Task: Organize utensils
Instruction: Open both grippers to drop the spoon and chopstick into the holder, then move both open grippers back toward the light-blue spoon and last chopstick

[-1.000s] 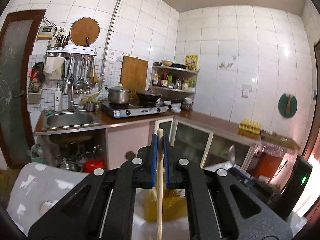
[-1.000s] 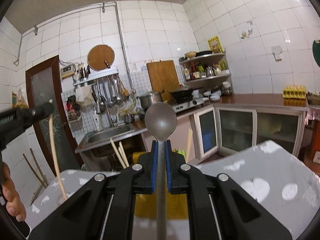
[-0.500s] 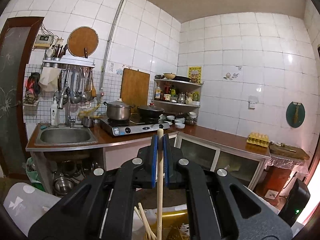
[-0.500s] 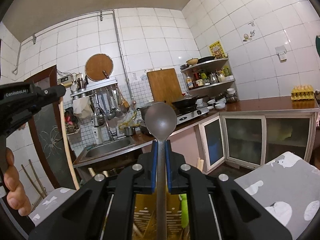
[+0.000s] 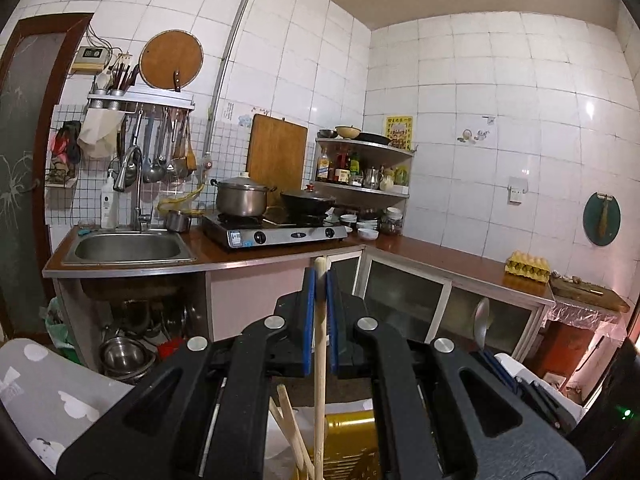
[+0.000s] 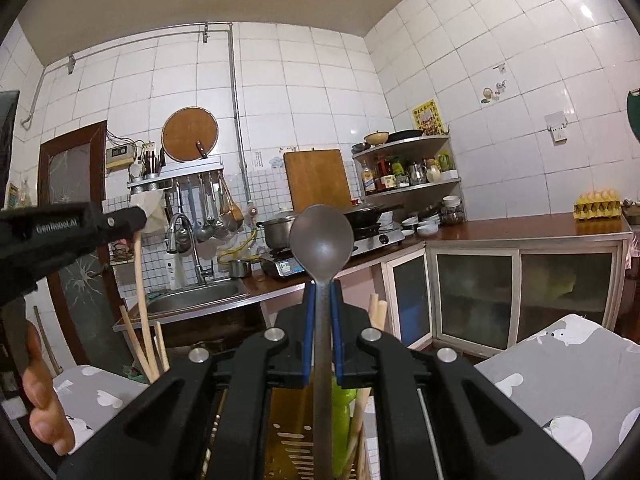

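Note:
My left gripper [image 5: 319, 292] is shut on an upright wooden chopstick [image 5: 319, 368] whose lower end hangs over the yellow utensil holder [image 5: 348, 440]. Two more chopsticks [image 5: 290, 420] lean in that holder. My right gripper [image 6: 321, 300] is shut on the handle of a grey metal spoon [image 6: 321, 240], bowl up, right above the yellow utensil holder [image 6: 288, 436], which has a green item [image 6: 342, 408] and wooden sticks in it. In the right wrist view the left gripper [image 6: 124, 220] holds its chopstick [image 6: 141, 304] at the left. The spoon [image 5: 481, 320] shows at the right of the left wrist view.
The holder stands on a table with a grey patterned cloth [image 6: 560, 392]. Behind are a counter with a sink [image 5: 128, 248], a stove with a pot [image 5: 242, 200] and a wok, corner shelves and glass-door cabinets [image 6: 520, 292]. A person's hand [image 6: 40, 392] grips the left tool.
Both grippers have sunk and moved in over the yellow holder. The chopstick and the spoon hang lower, closer to its slots. The grips are unchanged.

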